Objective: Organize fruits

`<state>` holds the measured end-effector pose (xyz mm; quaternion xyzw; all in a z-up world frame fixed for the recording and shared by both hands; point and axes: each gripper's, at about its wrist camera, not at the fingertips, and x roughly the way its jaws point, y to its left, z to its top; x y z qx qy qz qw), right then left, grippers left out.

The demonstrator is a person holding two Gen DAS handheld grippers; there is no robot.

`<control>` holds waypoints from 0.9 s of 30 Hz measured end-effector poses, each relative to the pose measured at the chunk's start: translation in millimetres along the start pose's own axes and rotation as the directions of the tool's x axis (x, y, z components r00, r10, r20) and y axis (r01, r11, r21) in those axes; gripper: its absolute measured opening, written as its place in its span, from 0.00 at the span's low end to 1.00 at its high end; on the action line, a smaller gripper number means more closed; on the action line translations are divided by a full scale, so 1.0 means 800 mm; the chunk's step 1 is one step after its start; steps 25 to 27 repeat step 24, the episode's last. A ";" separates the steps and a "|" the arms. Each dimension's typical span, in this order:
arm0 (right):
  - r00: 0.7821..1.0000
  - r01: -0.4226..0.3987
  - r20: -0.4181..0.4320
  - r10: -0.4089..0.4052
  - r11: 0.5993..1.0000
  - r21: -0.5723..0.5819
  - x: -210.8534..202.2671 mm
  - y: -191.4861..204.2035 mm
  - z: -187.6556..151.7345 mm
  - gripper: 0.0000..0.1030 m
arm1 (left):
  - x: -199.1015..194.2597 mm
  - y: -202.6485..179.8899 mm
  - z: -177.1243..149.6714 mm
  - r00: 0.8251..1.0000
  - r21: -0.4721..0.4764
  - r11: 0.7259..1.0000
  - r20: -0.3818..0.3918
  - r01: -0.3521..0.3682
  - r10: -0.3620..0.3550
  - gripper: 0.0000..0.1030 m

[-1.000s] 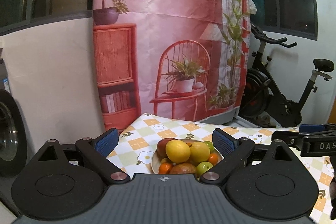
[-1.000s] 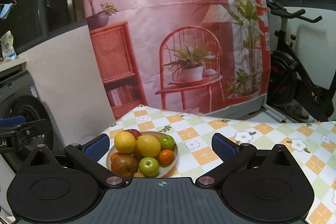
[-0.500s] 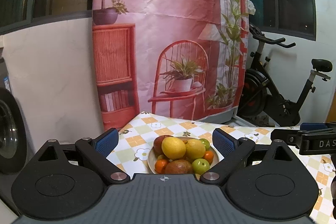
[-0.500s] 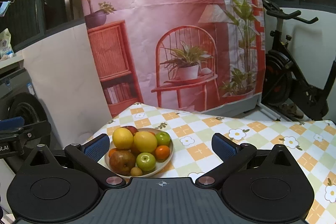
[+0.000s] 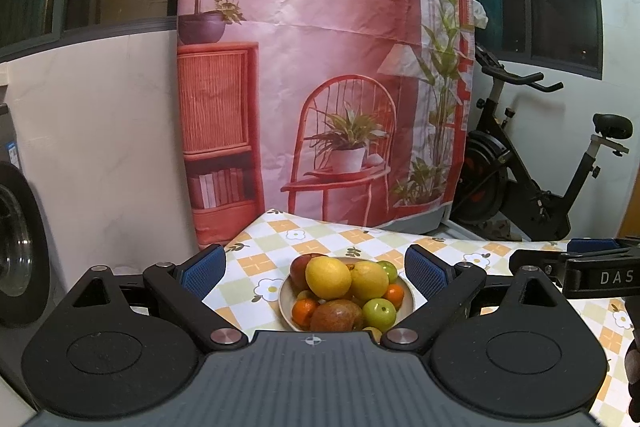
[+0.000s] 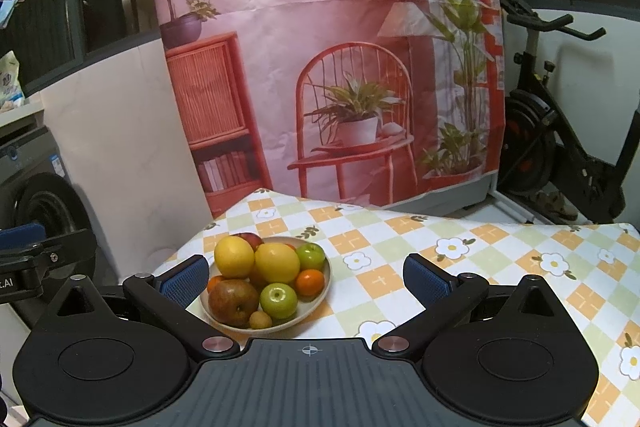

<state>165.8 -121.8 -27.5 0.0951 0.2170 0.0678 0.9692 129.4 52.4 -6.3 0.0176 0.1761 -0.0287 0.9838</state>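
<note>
Beige plate (image 6: 325, 281) heaped with fruit, standing on our counter (image 6: 480, 251) under a checked cloth of orange, pale green and white squares with daisies. We list the contents from the right wrist view: two yellow citrus fruits, the left one (image 6: 234, 255) and the right one (image 6: 277, 263), side by side on top; a green apple (image 6: 310, 255) behind them and another green apple (image 6: 279, 300) in front; a brown-red pear-like fruit (image 6: 233, 302) at the front left; a mandarin (image 6: 309, 282) at the right; a small yellow-brown fruit (image 6: 259, 319) at the front rim; a red fruit (image 6: 250, 238) partly hidden at the back.

We hold the left gripper (image 5: 315, 270) short of the plate with its jaws spread wide and nothing between them; in the left wrist view the plate sits between its blue pads (image 5: 202, 269). We hold the right gripper (image 6: 306, 277) likewise wide open and empty, with the plate close to its left finger and bare cloth ahead of the rest.

Behind the counter we note a pink printed backdrop (image 5: 320, 67) showing a chair and plants, an exercise bike (image 5: 532, 179) to the right, and a washing machine (image 6: 44, 195) to the left
</note>
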 end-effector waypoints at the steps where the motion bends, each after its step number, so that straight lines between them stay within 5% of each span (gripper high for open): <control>1: 1.000 0.001 0.000 -0.001 1.000 0.000 0.000 0.000 0.000 1.00 | -0.001 -0.001 0.000 1.000 0.000 1.000 0.000 0.000 0.000 0.95; 27: 1.000 -0.003 -0.004 0.003 1.000 0.004 0.000 -0.003 -0.005 1.00 | -0.001 0.001 -0.001 1.000 0.000 1.000 0.000 -0.013 0.013 0.95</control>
